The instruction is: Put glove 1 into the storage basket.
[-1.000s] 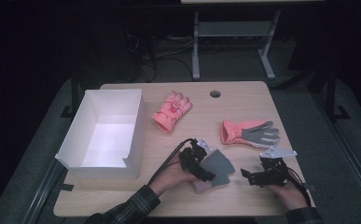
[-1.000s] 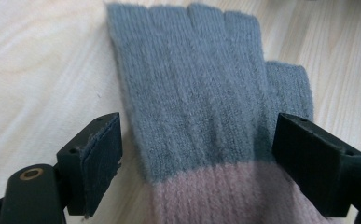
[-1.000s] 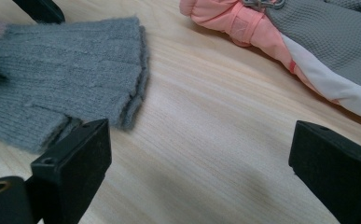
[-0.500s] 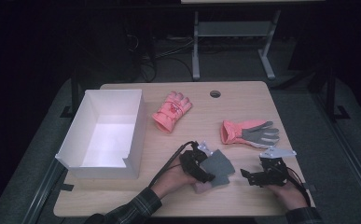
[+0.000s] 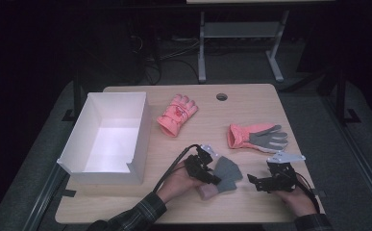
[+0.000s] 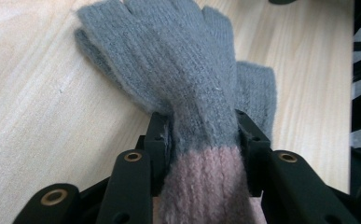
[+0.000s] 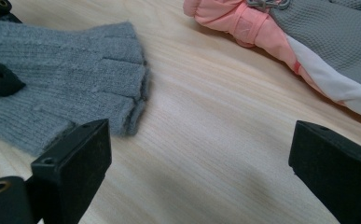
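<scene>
**Left fingers close on the knit glove**

The left gripper (image 5: pixel 211 172) has just been closing; its fingers (image 6: pixel 159 135) now pinch the grey knit glove (image 6: pixel 187 79) at the cuff, flat on the worktop (image 5: pixel 251 101). Lifting looks next. The right gripper (image 5: pixel 265 183) waits wide apart.

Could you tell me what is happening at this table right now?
A person works with a tool in each hand. The left tool has just been closing its jaws on the grey knit glove, gripping it where the grey meets its pink cuff. The right tool is open over bare table. Two pink gloves lie beyond, beside a white box.
</scene>
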A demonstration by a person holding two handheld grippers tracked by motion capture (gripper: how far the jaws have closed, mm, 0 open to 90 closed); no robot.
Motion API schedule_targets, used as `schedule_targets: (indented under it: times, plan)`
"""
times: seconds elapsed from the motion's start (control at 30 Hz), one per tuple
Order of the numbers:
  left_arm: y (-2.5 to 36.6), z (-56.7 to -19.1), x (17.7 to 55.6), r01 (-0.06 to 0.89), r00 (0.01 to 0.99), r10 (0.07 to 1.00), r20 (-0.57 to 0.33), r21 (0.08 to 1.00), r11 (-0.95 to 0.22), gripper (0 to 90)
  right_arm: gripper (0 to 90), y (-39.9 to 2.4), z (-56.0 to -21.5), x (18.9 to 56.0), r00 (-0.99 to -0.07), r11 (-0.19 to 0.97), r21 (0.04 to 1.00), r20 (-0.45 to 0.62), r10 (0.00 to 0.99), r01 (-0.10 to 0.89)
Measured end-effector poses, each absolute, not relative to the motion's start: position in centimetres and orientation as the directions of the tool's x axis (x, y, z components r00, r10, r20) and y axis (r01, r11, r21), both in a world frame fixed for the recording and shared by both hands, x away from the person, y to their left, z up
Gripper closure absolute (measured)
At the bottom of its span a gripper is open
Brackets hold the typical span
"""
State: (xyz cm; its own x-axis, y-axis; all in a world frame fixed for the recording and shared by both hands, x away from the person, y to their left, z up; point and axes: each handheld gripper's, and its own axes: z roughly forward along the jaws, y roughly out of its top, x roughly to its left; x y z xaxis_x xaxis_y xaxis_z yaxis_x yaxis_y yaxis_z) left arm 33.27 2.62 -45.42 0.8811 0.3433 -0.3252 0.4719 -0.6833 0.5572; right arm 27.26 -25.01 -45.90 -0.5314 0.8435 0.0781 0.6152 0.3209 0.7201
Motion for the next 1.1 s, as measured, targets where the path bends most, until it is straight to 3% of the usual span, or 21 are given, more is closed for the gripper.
schedule_targets:
  times: [0.47, 1.1]
  plan:
    - [4.0, -42.6, 33.6, 0.503, 0.864, 0.350, -0.362, 0.579, -0.642, 65.1, 5.7, -25.0, -45.9, 27.2, -0.531, 0.322, 0.718, 0.078, 0.844, 0.617]
    - [8.3, -36.1, 34.2, 0.492, 0.866, 0.411, -0.286, 0.637, -0.593, 65.0, 5.7, -25.0, -46.0, 27.3, -0.531, 0.325, 0.717, 0.075, 0.844, 0.617]
